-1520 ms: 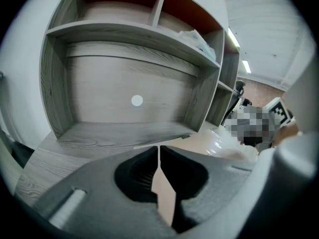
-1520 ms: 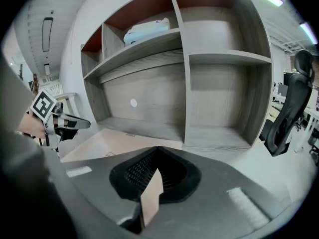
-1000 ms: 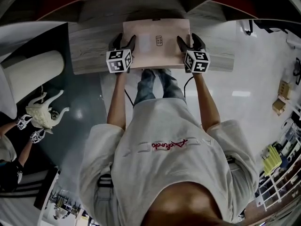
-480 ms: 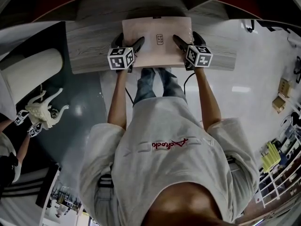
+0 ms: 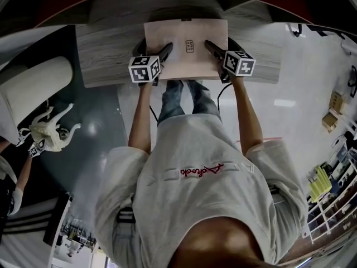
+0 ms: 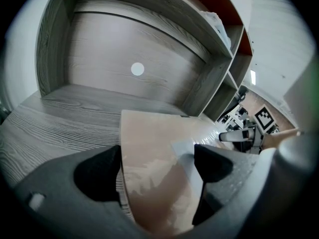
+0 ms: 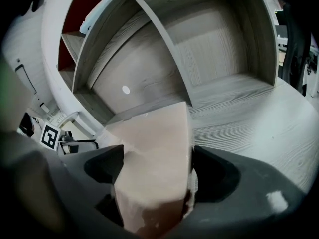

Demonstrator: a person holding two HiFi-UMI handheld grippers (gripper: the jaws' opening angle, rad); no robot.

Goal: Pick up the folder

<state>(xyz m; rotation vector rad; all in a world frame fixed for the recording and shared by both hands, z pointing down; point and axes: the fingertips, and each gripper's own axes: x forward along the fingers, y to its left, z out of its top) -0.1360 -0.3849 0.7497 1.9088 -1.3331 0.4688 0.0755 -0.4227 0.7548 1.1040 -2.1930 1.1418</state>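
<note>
**Editor:** What fills the frame?

**Photographer:** A person (image 5: 195, 183) stands over a grey wood-grain desk (image 5: 106, 60). Open shelves (image 6: 149, 44) rise behind it. There is a gripper in each hand.

**Editor:** And the folder?

**Photographer:** The tan folder (image 5: 187, 63) lies flat on the desk, near its front edge and squarely before the person.

**Editor:** The tools?

**Photographer:** The left gripper (image 6: 154, 168) straddles the folder's left edge, and the right gripper (image 7: 154, 171) straddles its right edge. Both pairs of jaws have just been opening and stand wide, though the right pair has eased back in a little. An edge of the folder sits between each pair, but no pad presses on it. Nothing is held yet.

**Editor:** How will it handle?

**Photographer:** Thin and light, I judge. The sheen on the cover suggests it is slippery, and sheets show at its edge. Held by one side it would likely sag or spill. The two side edges, about midway along, look like the sound place to grip. It lies flush on the desk, so one jaw must slip beneath each edge.

**Editor:** Smallest detail?

**Photographer:** A small label (image 5: 188, 46) near the cover's centre, too small to read.
</note>
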